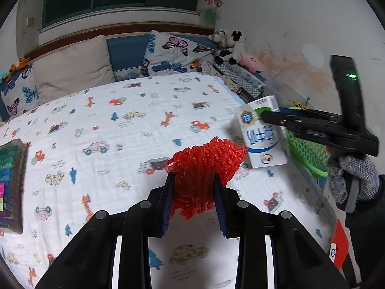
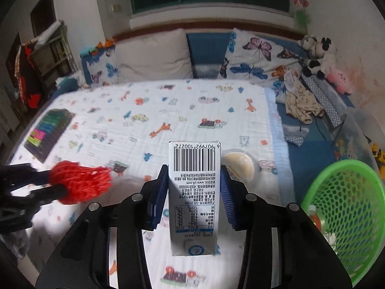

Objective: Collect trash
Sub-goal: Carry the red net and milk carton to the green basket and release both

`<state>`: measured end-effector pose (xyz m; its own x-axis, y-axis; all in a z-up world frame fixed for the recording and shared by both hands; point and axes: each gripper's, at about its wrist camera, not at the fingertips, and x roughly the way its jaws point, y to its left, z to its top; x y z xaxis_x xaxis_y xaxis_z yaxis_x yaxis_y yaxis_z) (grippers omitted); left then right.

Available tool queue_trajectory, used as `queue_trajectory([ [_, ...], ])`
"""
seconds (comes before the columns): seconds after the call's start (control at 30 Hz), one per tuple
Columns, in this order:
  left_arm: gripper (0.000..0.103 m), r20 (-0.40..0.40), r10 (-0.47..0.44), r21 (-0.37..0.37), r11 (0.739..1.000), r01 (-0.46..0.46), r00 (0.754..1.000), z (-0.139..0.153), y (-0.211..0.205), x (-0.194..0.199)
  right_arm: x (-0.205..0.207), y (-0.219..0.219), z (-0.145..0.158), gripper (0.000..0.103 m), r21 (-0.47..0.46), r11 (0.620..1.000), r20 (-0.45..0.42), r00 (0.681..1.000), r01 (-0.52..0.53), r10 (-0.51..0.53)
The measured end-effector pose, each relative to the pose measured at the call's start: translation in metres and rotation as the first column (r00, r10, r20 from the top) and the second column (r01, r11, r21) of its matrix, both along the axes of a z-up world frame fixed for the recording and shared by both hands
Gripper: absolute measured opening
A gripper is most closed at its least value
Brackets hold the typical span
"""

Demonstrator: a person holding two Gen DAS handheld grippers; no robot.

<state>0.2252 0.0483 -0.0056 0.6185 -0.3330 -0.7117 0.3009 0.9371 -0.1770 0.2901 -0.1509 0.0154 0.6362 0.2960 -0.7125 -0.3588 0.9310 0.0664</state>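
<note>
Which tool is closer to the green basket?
Right. The right tool, gripping the milk carton, is just beside the green basket. The left tool, holding the red net, is farther off, beyond the carton.

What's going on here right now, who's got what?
A person is clearing trash off a bed with a tool in each hand. The left tool is clamped on a bunch of red foam netting. The right tool grips a white milk carton, lifted off the patterned blanket. A green mesh plastic basket sits at the bed's right edge, and a round lidded container remains on the blanket.
</note>
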Motion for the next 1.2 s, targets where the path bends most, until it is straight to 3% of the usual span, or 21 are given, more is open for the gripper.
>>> queue_trajectory([
  [0.2, 0.031, 0.013, -0.048, -0.001, 0.999, 0.048, 0.999, 0.009, -0.028, 0.002, -0.028, -0.039, 0.031, 0.042, 0.042, 0.998, 0.062, 0.997, 0.039, -0.042],
  [0.43, 0.031, 0.023, -0.136, 0.011, 0.991, 0.136, 0.99, 0.018, -0.083, 0.01, -0.039, -0.12, 0.039, 0.042, -0.017, 0.978, 0.096, 0.974, 0.207, -0.205],
  [0.7, 0.031, 0.023, -0.22, 0.018, 0.976, 0.219, 0.975, 0.024, -0.145, 0.022, -0.03, -0.208, -0.005, 0.042, -0.117, 0.909, 0.038, 0.917, 0.4, -0.398],
  [0.93, 0.031, 0.014, -0.281, 0.039, 0.959, 0.28, 0.96, 0.025, -0.196, 0.033, -0.024, -0.255, -0.046, 0.043, -0.143, 0.868, -0.045, 0.873, 0.475, -0.485],
  [1.2, 0.031, -0.016, -0.317, 0.023, 0.948, 0.318, 0.948, 0.017, -0.244, 0.047, -0.029, -0.269, -0.05, 0.045, -0.143, 0.862, -0.041, 0.867, 0.486, -0.496],
])
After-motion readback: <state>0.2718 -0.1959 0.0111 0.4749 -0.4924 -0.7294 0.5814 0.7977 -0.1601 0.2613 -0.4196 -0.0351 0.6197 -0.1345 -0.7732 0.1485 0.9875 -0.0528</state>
